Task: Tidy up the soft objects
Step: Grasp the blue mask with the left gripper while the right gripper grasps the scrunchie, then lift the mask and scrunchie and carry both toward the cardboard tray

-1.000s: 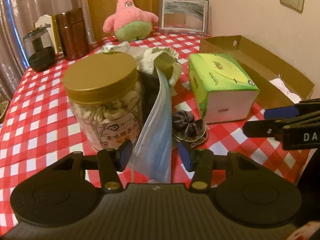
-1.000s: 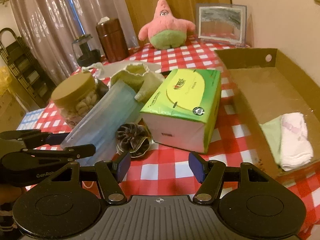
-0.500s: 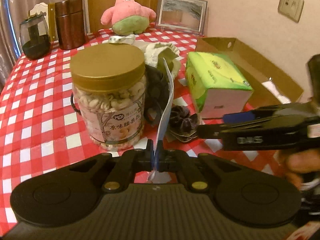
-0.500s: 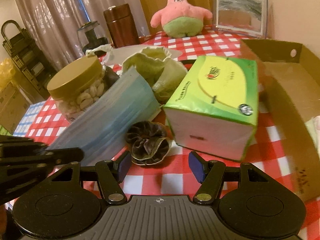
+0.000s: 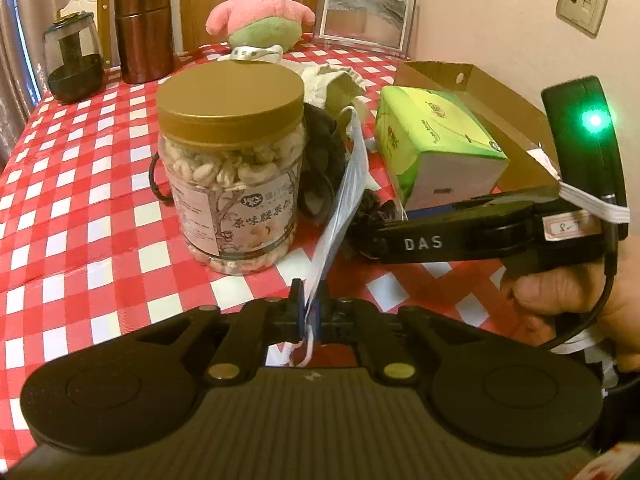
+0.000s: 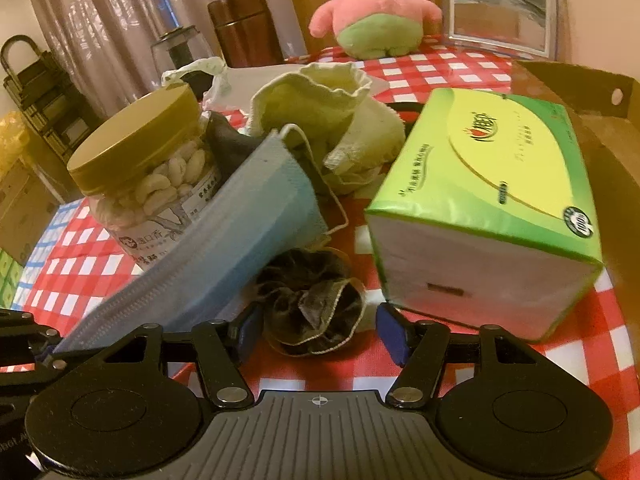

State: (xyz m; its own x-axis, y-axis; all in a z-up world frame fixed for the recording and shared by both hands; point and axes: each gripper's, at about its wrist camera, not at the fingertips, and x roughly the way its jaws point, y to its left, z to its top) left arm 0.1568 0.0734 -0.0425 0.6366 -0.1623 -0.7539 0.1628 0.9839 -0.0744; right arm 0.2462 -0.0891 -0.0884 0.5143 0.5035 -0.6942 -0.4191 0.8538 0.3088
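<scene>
My left gripper [image 5: 308, 308] is shut on the near edge of a blue face mask [image 5: 344, 200], which rises from the pads toward the jar. The right wrist view shows the mask [image 6: 224, 232] slanting from lower left up to the cream pouch. A dark scrunchie [image 6: 312, 304] lies on the checked cloth between the fingers of my right gripper [image 6: 318, 324]. Its jaws are closing, and a small gap remains on the right side. In the left wrist view, the right gripper [image 5: 360, 236] reaches in from the right, held by a hand, to the scrunchie [image 5: 372, 204].
A nut jar with a gold lid [image 5: 232, 168] stands left of the mask. A green tissue box [image 6: 492, 200] sits right of the scrunchie, and an open cardboard box [image 5: 496, 96] lies beyond it. A cream cloth pouch [image 6: 328, 120], pink plush star [image 5: 260, 12], brown canister [image 5: 144, 32] and picture frame [image 5: 364, 16] stand farther back.
My left jaws, open around the mask a second ago, have shut on its edge. The right gripper has come forward and down over the scrunchie, and its fingers have narrowed.
</scene>
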